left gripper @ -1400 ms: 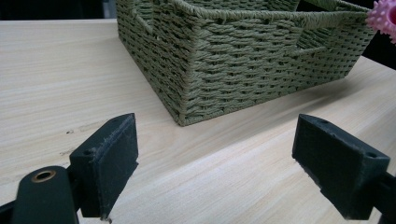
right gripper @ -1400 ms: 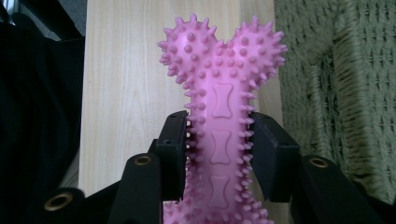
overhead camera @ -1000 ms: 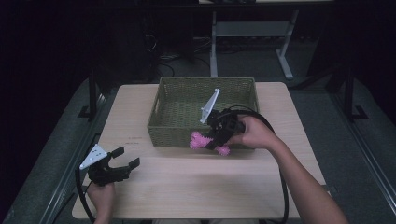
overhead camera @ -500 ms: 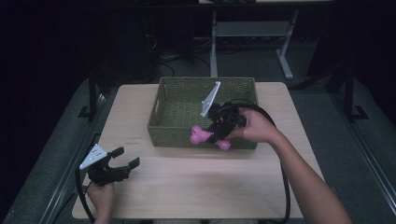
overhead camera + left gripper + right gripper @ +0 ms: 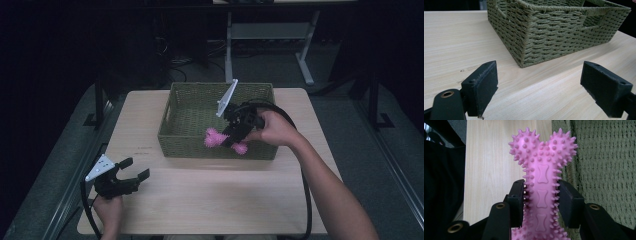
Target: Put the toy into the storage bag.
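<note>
A pink spiky rubber bone (image 5: pixel 214 138) hangs over the near wall of the green woven basket (image 5: pixel 200 86). My right gripper (image 5: pixel 231 136) is shut on it, held by a hand coming in from the right. In the right gripper view the pads (image 5: pixel 517 200) press on both sides of the pink bone's shaft (image 5: pixel 541 170), with its knobbed end pointing away. My left gripper (image 5: pixel 131 170) rests at the table's near left corner, jaws wide apart and holding nothing. Seen from the left gripper (image 5: pixel 540 87), the basket's corner (image 5: pixel 554 32) stands a short way ahead.
The basket sits at the back middle of the light wooden table (image 5: pixel 210 195), and its inside looks bare. A black cable (image 5: pixel 306 200) loops from the right gripper along the forearm. Dark floor and a metal stand (image 5: pixel 265 35) lie beyond the table.
The right hand has carried the pink bone a little away from the person, from in front of the basket's near wall to over its rim. The left gripper has stayed put.
</note>
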